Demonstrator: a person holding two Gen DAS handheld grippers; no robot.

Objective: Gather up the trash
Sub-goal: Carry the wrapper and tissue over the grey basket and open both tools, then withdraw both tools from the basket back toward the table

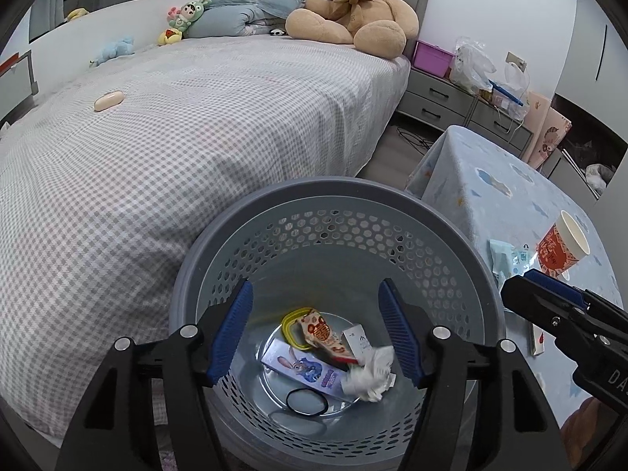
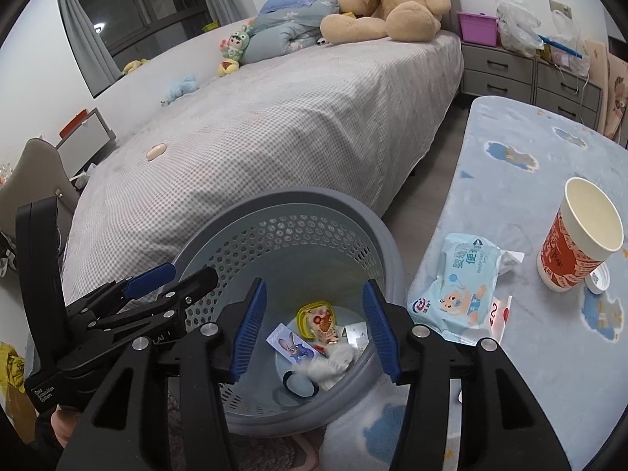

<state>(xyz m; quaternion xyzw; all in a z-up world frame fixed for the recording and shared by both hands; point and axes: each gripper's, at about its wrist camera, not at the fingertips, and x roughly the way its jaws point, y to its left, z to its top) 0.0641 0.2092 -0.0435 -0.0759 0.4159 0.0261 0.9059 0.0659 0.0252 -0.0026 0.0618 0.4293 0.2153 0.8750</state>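
A grey perforated trash basket (image 1: pixel 274 204) stands on the floor between the bed and a low table; it also shows in the right wrist view (image 2: pixel 274 206). Inside lie a purple cartoon box (image 1: pixel 302 369), a crumpled white tissue (image 1: pixel 373 373), a red-and-white wrapper (image 1: pixel 324 335) and a black hair band (image 1: pixel 306 402). My left gripper (image 1: pixel 316 329) is open and empty above the basket. My right gripper (image 2: pixel 312 325) is open and empty above the basket too; it shows at the right of the left wrist view (image 1: pixel 549 294). A red paper cup (image 2: pixel 581 235) and a wet-wipes pack (image 2: pixel 463 282) sit on the table.
The bed (image 1: pixel 196 137) with a checked sheet lies left of the basket, with a teddy bear (image 1: pixel 353 4) at its head. The low table (image 2: pixel 530 157) with a blue cloth stands right. A small white cap (image 2: pixel 598 276) lies by the cup. Grey drawers (image 1: pixel 439 98) stand behind.
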